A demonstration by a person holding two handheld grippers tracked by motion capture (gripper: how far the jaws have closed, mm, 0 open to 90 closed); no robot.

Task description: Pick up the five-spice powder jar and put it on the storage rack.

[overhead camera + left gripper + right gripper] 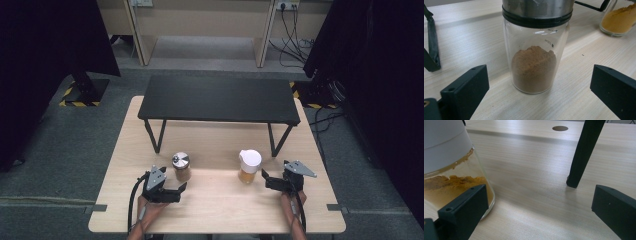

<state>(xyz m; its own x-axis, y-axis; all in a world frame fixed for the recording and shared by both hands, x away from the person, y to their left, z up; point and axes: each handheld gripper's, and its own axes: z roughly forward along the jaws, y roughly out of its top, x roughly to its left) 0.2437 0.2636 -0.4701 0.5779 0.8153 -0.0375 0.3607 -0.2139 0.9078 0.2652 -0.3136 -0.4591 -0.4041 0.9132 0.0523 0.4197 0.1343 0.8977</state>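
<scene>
Fingers of the left gripper (183, 188) stand spread wide and grasp nothing, with the steel-lidded jar (181, 167) of brown powder upright on the bench (215, 210) just beyond them, between the two tips but untouched. The right gripper (264, 175) is likewise released and empty; the white-lidded jar (249, 166) of yellow powder stands just left of it, close against its left finger (464, 212), near the black stand (218, 98).
</scene>
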